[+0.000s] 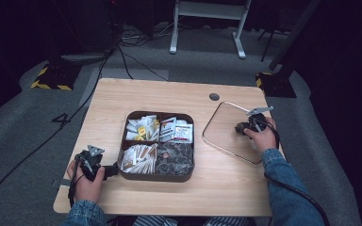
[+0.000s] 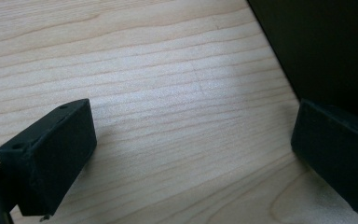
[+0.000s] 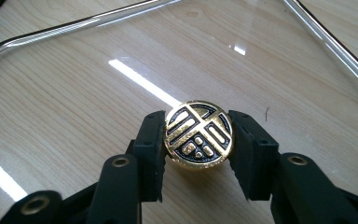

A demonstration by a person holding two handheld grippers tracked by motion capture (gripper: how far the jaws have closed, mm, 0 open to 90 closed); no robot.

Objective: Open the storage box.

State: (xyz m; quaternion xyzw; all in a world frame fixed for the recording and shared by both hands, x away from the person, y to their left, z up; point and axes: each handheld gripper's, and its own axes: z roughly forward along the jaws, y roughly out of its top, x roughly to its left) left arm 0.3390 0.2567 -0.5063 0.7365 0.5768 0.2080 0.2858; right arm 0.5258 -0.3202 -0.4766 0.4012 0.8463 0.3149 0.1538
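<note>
1. The right gripper is clamped on a round gold coin, its two black jaws pressing the coin's left and right edges and holding it face up just above a clear glass tray.
2. In the high view the right gripper sits over the middle of the glass tray at the right side of the table, the hand behind it and a denim sleeve running to the near edge.
3. The left gripper rests low over bare wood with its jaws wide apart and nothing between them.
4. In the high view the left gripper lies at the near left corner of a dark divided box of sachets; whether it touches the box I cannot tell.
5. The coin's underside is hidden, and it is too small to pick out from above.
6. The coin is shiny gold with black inlay forming raised bars and small squares inside a ring.
</note>
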